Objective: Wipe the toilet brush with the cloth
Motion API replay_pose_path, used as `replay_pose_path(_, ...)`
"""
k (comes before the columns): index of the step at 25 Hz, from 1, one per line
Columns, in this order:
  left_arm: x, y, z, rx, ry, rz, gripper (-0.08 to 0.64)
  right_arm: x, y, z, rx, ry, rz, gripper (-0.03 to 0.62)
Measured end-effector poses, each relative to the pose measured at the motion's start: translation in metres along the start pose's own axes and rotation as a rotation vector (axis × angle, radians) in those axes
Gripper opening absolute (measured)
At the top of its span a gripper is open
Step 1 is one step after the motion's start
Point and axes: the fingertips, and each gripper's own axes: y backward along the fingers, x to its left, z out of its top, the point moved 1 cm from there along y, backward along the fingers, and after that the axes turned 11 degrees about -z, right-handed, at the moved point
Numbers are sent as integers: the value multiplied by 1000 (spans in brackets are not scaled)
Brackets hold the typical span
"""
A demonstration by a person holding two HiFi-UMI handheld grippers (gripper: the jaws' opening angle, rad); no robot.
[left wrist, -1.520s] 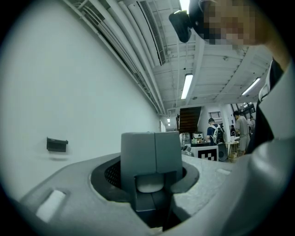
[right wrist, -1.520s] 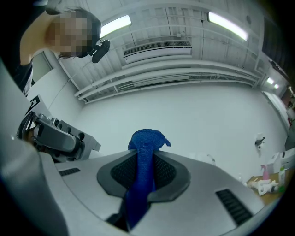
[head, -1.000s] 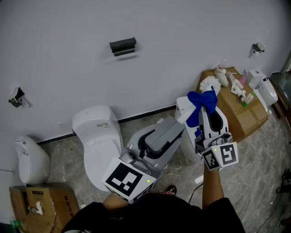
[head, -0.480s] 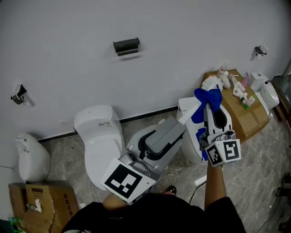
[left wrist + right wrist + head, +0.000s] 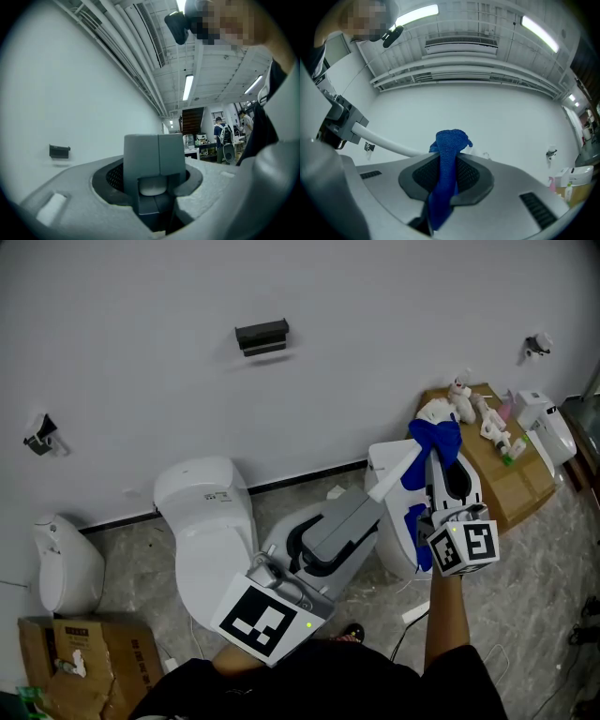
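The toilet brush has a grey grip (image 5: 349,507), a white shaft (image 5: 392,476) and a white bristle head (image 5: 429,412). My left gripper (image 5: 330,529) is shut on the grey grip (image 5: 154,154) and holds the brush slanting up to the right. A blue cloth (image 5: 436,439) is bunched around the shaft just below the head. My right gripper (image 5: 434,463) is shut on that cloth (image 5: 449,145). In the right gripper view the shaft (image 5: 384,140) runs left from the cloth to the grey grip (image 5: 340,123). The cloth hides part of the bristles.
A white toilet (image 5: 202,521) stands under the left gripper, and a white container (image 5: 394,535) under the right one. A cardboard box (image 5: 502,474) with small items sits at the right, another box (image 5: 80,652) at lower left. A black bracket (image 5: 262,334) hangs on the wall.
My right gripper has slid a little up and to the right along the shaft with the cloth, toward the bristle head. The left gripper and the grip have stayed put.
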Motion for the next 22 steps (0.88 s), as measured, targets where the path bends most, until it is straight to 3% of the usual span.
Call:
replay_pose_path(10, -3, 2, 0, -3, 3, -2, 183, -11, -4, -4, 25, 23, -39, 67)
replay_pose_path(16, 0, 3, -2, -22, 79, -15, 183, -15, 4, -3, 25, 4, -49, 67)
replay_pose_path(22, 3, 3, 0, -34, 45, -5, 183, -12, 15, 10, -9, -52, -29, 67)
